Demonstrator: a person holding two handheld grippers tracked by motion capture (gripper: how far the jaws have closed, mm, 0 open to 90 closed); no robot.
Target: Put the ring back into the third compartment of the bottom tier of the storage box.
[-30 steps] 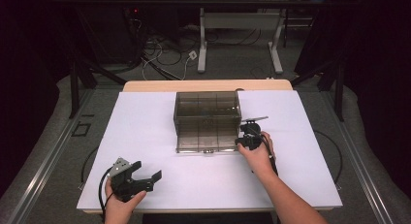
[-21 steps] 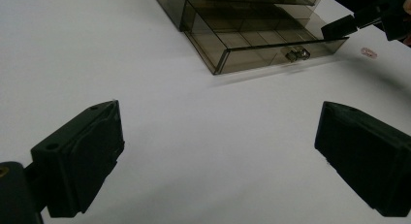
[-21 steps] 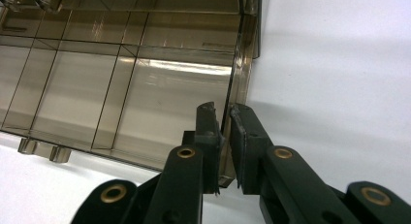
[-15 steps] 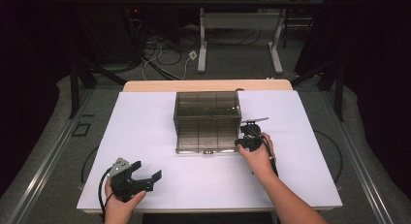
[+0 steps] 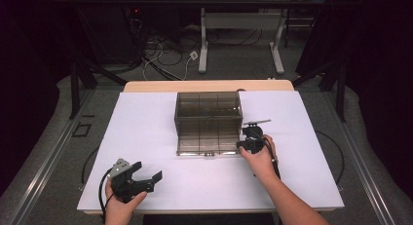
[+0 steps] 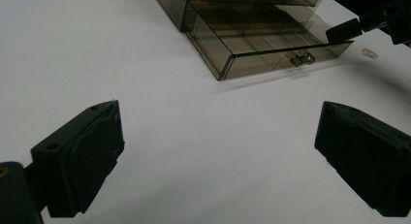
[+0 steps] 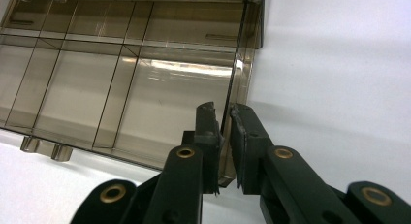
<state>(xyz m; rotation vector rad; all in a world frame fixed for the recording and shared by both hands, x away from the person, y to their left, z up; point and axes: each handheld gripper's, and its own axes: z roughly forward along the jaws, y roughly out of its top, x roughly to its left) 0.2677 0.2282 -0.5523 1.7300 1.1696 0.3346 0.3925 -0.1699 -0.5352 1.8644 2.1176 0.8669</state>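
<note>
A smoky see-through drawer cabinet [image 5: 208, 105] stands in the middle of the white table. Its bottom drawer [image 5: 209, 143] is pulled out toward me, and its divided compartments [image 7: 121, 83] look empty. My right gripper [image 5: 242, 145] is at the drawer's front right corner. In the right gripper view its jaws [image 7: 224, 115] are shut on the drawer's thin right side wall [image 7: 237, 73], one pad on each side. My left gripper [image 5: 147, 170] rests low at the near left of the table, well away from the cabinet. Its jaws [image 6: 218, 122] stand wide open with nothing between them.
A white sheet [image 5: 146, 122] covers the table, with a wooden edge [image 5: 156, 85] showing at the back. A small pale item [image 6: 369, 52] lies on the sheet right of the drawer. The drawer's front has a small handle [image 6: 301, 59]. Cables and desk legs [image 5: 203, 45] are on the floor beyond.
</note>
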